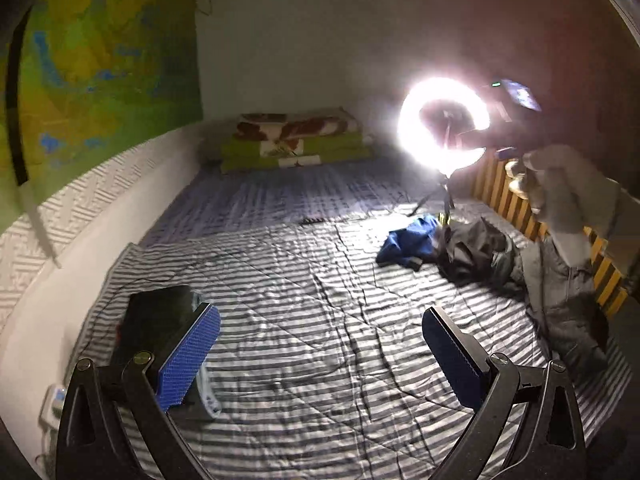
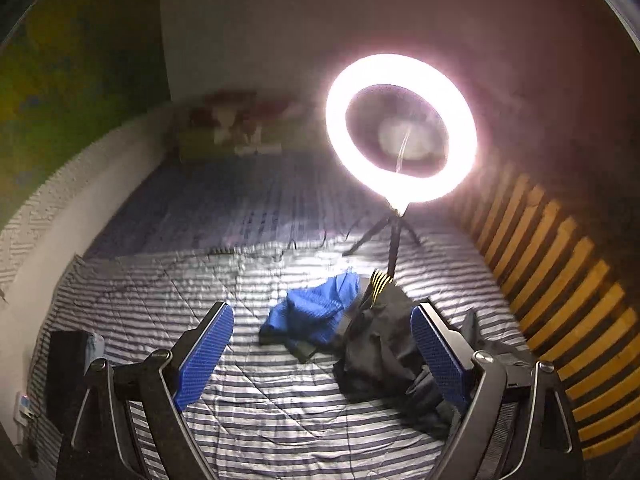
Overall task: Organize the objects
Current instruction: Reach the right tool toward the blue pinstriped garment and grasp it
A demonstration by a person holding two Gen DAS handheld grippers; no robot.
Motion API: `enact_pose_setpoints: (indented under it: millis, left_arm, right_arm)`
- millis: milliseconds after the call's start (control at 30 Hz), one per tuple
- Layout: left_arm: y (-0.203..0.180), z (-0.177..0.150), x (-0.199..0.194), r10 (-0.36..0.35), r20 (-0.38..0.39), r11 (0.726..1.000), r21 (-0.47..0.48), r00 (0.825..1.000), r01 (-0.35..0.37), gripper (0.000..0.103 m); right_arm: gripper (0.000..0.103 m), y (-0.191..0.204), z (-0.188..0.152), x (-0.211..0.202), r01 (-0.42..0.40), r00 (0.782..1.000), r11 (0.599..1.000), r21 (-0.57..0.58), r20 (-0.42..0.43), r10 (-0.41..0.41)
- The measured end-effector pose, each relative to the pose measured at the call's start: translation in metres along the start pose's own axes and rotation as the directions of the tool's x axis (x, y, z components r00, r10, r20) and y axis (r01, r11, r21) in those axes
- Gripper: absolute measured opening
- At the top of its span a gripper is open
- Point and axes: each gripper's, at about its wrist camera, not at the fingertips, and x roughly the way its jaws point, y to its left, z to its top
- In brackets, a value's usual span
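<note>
A crumpled blue cloth (image 1: 412, 240) and a dark grey garment (image 1: 476, 252) lie on the striped bedsheet (image 1: 312, 320) at the right. Both also show in the right wrist view, the blue cloth (image 2: 316, 312) and the dark garment (image 2: 384, 352). My left gripper (image 1: 320, 352) is open and empty above the middle of the bed. My right gripper (image 2: 320, 356) is open and empty, hovering close over the clothes. The right gripper also shows blurred in the left wrist view (image 1: 560, 196), above the garments.
A lit ring light on a tripod (image 2: 400, 128) stands on the bed behind the clothes. Folded blankets (image 1: 296, 140) lie at the far end. A black box (image 1: 160, 328) lies at the left edge. A yellow slatted rail (image 2: 560, 300) runs along the right side.
</note>
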Motion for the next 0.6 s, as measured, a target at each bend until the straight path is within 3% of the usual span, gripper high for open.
enact_pose_setpoints:
  millis: [133, 267, 400, 600]
  left_arm:
    - [0.007, -0.028, 0.063, -0.025, -0.107, 1.000, -0.006, 0.994, 0.025, 0.102]
    - [0.019, -0.063, 0.126, -0.029, -0.221, 0.999, -0.024, 0.975, 0.024, 0.102]
    - [0.025, -0.090, 0.172, -0.037, -0.281, 0.999, -0.044, 0.959, 0.025, 0.102]
    - [0.027, -0.121, 0.206, -0.049, -0.320, 0.997, -0.065, 0.946, 0.030, 0.102]
  right_arm:
    - [0.088, -0.001, -0.011, 0.091, 0.029, 0.996, 1.000, -0.002, -0.090, -0.029]
    - [0.088, 0.005, -0.030, 0.180, 0.034, 0.982, 0.999, 0.011, -0.189, -0.031]
    - [0.088, 0.008, -0.039, 0.228, 0.036, 0.975, 0.998, 0.053, -0.223, -0.023]
    - [0.088, 0.006, -0.042, 0.278, 0.025, 0.967, 0.989, 0.143, -0.255, 0.013]
